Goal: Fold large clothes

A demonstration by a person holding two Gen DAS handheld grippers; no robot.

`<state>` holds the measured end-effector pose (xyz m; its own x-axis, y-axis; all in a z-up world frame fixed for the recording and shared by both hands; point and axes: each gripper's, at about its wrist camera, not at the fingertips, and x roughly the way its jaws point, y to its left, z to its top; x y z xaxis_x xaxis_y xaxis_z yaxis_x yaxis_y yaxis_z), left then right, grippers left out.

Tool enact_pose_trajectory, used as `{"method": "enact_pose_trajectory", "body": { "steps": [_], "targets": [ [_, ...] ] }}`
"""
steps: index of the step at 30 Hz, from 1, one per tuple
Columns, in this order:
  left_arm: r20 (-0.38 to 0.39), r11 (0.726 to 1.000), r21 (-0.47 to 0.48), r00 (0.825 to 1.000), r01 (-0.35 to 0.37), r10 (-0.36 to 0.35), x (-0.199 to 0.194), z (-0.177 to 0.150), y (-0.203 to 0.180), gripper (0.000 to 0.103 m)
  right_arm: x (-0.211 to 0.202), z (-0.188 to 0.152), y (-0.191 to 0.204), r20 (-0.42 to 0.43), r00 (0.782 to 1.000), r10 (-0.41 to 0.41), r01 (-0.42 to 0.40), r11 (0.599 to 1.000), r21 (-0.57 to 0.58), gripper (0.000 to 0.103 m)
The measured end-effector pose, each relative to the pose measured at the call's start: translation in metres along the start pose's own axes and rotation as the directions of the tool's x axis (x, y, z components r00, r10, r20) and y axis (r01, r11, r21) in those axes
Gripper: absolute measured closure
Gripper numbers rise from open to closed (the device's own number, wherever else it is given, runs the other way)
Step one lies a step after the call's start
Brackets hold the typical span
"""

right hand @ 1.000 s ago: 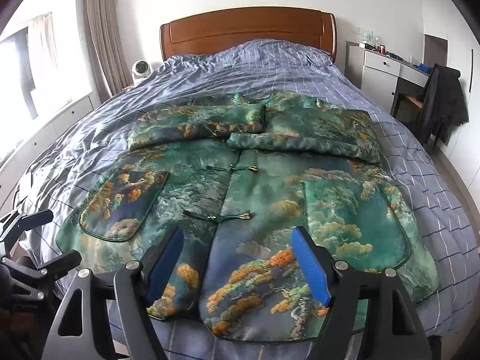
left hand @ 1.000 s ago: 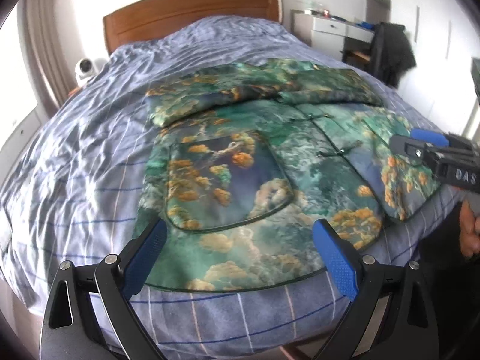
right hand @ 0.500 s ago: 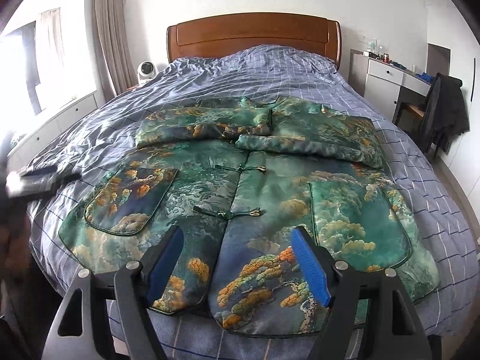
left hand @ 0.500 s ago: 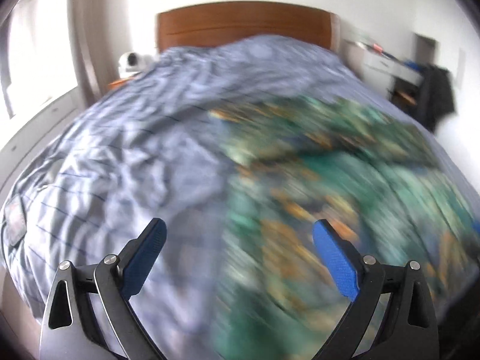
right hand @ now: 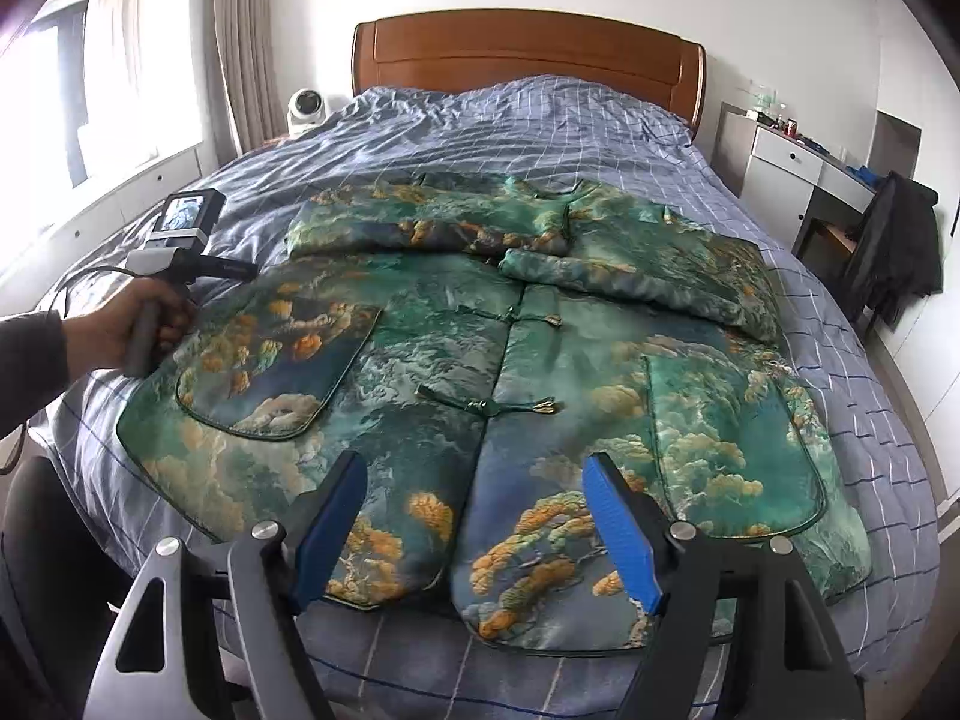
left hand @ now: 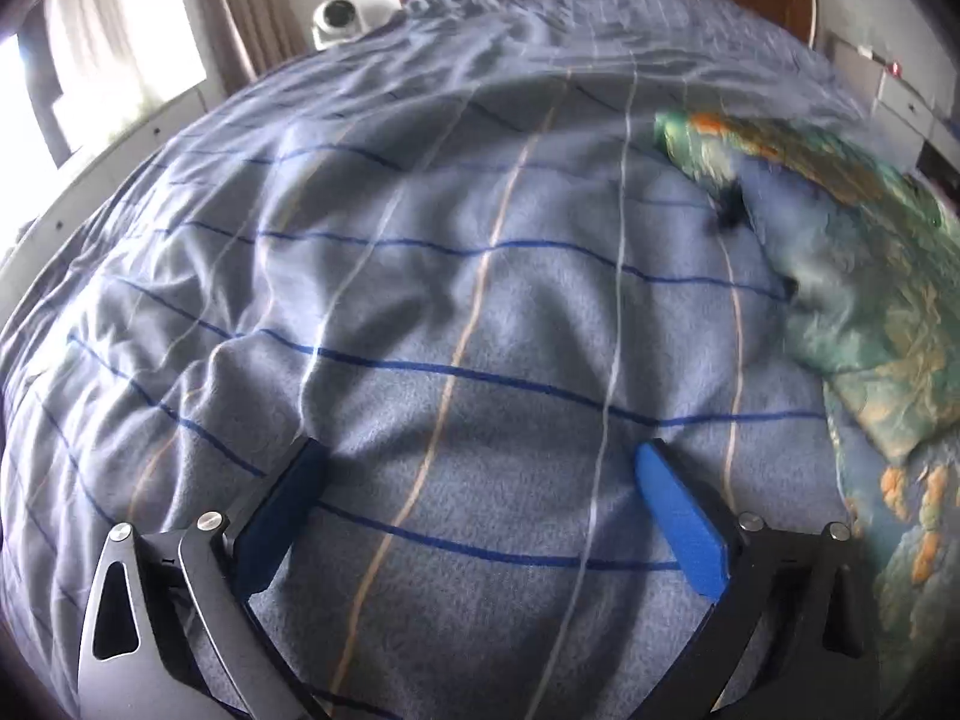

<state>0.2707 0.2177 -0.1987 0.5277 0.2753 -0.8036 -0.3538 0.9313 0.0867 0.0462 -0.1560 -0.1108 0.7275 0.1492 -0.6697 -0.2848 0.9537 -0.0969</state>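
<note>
A large green jacket with orange and blue cloud print lies front up on the bed, both sleeves folded across its chest. My right gripper hovers open over the jacket's bottom hem, nothing between its blue pads. My left gripper stands open above bare blue bedspread, with the jacket's sleeve end and side at the right edge of its view. In the right wrist view a hand holds the left gripper's body at the jacket's left side.
The bed has a wooden headboard. A small white fan stands left of it, below a curtain and window. A white desk and a chair draped with dark clothing stand to the right.
My left gripper swung left and down, off the jacket's lower corner to the bedspread beside its left edge. My right gripper barely moved and stayed open.
</note>
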Motion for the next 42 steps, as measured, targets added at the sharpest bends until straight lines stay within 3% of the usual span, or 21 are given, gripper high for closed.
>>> {"method": "enact_pose_trajectory", "body": {
  "steps": [3,8,22,42],
  "targets": [
    [0.021,1.0,0.012,1.0,-0.011,0.011,-0.002,-0.006,-0.003,0.0,0.007,0.0,0.006,-0.018,1.0,0.005,-0.005,1.0,-0.007,0.027],
    [0.006,0.999,-0.027,0.999,0.041,-0.041,-0.001,-0.009,0.004,0.0,0.014,0.004,0.019,-0.015,1.0,0.021,-0.021,0.998,-0.055,0.027],
    [0.005,0.999,-0.025,0.999,0.037,-0.037,0.0,-0.006,0.005,0.0,0.013,0.002,0.031,0.006,0.999,0.049,-0.049,0.996,-0.075,0.027],
    [0.006,0.999,-0.026,0.999,0.038,-0.038,0.0,-0.006,0.006,0.0,-0.002,0.007,0.012,0.056,0.997,0.045,-0.045,0.999,-0.005,0.027]
  ]
}}
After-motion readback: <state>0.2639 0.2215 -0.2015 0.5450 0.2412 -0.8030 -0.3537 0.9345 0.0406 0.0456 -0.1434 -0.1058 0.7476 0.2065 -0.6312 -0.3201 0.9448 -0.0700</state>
